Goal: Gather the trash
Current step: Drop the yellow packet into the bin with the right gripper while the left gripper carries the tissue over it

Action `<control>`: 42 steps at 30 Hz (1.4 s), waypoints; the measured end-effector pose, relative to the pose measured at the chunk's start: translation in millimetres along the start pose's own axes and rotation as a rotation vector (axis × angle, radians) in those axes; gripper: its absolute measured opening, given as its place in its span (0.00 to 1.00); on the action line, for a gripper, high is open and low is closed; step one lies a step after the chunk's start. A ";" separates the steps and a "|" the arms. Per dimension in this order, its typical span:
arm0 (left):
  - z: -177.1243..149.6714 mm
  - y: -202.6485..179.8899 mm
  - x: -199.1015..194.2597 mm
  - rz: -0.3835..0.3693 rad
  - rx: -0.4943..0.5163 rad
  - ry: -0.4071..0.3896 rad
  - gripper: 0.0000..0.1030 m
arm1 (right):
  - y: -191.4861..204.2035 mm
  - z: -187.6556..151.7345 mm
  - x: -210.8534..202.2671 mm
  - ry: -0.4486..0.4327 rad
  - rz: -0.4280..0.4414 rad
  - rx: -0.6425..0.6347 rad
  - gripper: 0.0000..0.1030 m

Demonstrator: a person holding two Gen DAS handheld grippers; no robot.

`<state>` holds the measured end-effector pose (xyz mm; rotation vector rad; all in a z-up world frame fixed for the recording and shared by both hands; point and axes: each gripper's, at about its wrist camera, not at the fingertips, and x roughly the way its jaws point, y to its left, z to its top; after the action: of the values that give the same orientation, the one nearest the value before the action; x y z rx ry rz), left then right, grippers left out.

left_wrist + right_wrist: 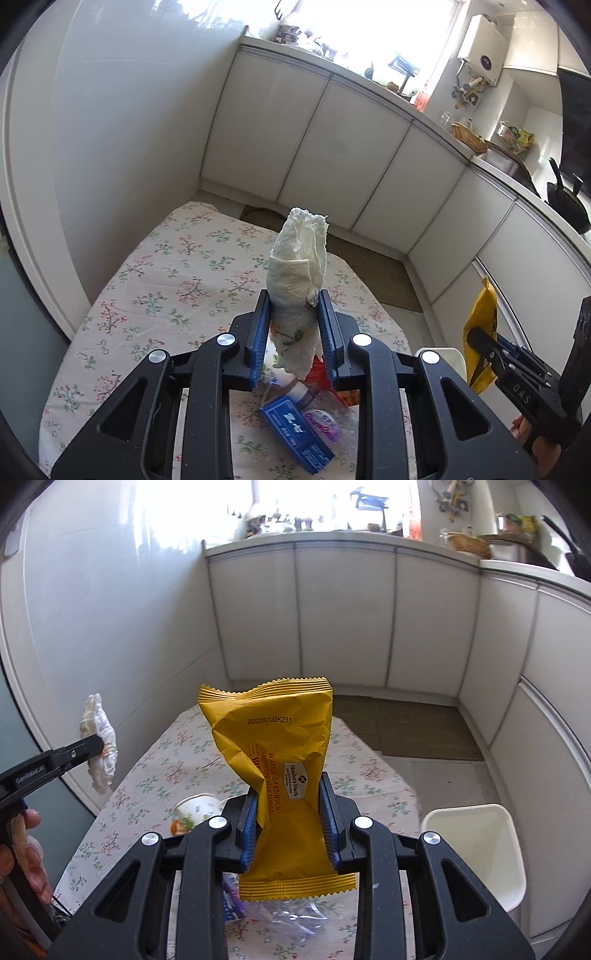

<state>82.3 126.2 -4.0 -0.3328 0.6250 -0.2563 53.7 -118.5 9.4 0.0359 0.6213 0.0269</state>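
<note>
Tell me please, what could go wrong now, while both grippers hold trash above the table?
1. The crumpled paper towel is soft and pinched only near its lower part by the left gripper; it may slip out.
2. The yellow waffle sandwich wrapper in the right gripper is slick and could slide.
3. The white bin stands beside the table; a drop could miss it.

The left gripper's point(293, 332) frame hides the near end of the blue box point(297, 430) and most of the red wrapper point(320, 373) on the table point(155, 295). In the right wrist view the yellow packet point(273, 760) and the right gripper point(290, 825) cover part of the paper cup point(197, 808) and the clear plastic point(284, 915). The bin point(476, 849) is partly behind the frame, the windowsill clutter point(295, 524) is washed out by glare, and the hand point(22, 849) is cut off at the left edge.
</note>
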 end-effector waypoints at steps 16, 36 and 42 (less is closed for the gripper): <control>-22.6 -107.3 28.0 -0.053 0.144 0.060 0.24 | -133.9 -13.4 -15.9 -0.051 -0.197 0.166 0.29; -72.3 -260.6 78.0 -0.136 0.392 0.160 0.24 | -279.3 -64.1 11.2 0.122 -0.375 0.378 0.73; -87.5 -309.8 92.2 -0.208 0.439 0.182 0.24 | -307.1 -73.1 -9.6 0.080 -0.436 0.398 0.76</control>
<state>59.8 -207.9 -1.9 0.0511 0.6947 -0.6165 7.7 -423.9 -57.3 0.2841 0.6966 -0.5200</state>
